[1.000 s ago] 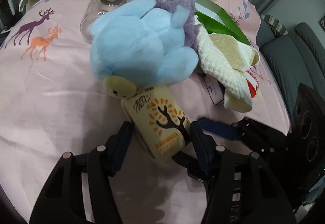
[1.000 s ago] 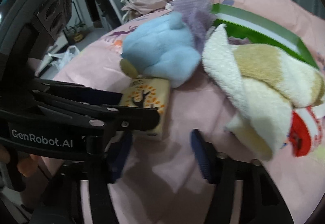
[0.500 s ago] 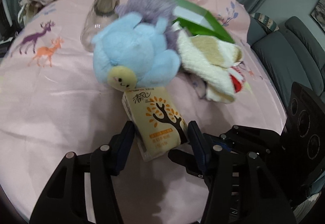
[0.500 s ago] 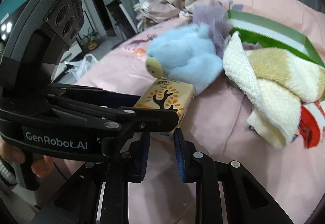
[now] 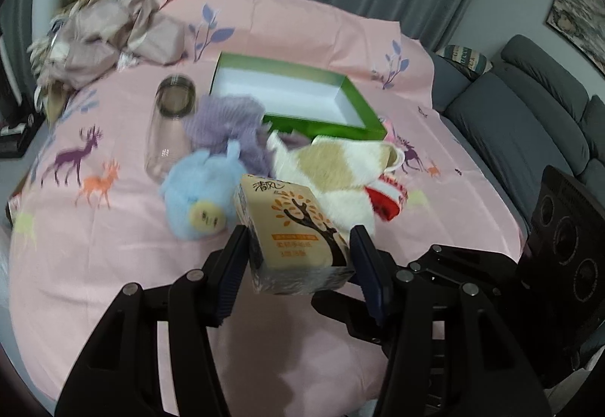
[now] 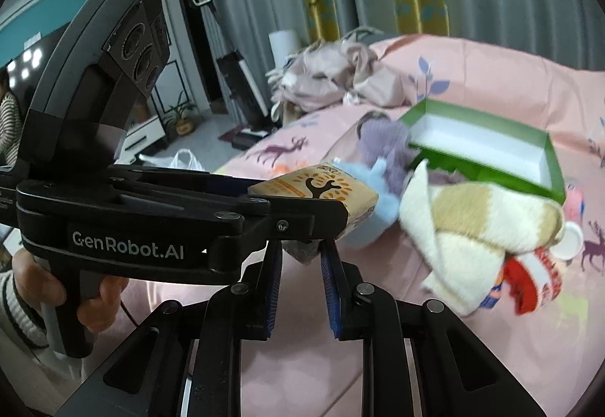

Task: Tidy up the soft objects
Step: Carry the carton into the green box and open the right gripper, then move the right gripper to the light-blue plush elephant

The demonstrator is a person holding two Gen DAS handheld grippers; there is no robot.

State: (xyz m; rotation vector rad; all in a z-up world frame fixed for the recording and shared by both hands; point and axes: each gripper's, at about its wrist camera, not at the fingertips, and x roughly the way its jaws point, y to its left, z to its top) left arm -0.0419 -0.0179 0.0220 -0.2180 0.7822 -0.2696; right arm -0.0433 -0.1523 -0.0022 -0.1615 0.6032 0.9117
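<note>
My left gripper is shut on a beige tissue pack with a tree print and holds it lifted off the pink cloth. My right gripper comes in from the side with narrow jaws pinching the pack's crinkled wrapper end. Behind the pack lie a blue plush toy, a purple knitted piece, a cream and tan fluffy cloth and a red and white item. An open green box with a white inside stands beyond them.
A clear glass jar lies on its side left of the purple piece. Crumpled beige fabric is heaped at the far left. A grey sofa stands to the right. A person's hand holds the left gripper's handle.
The tissue pack has risen off the cloth and away from the blue plush, with both grippers going up together. The right jaws narrowed from wide apart to a small gap.
</note>
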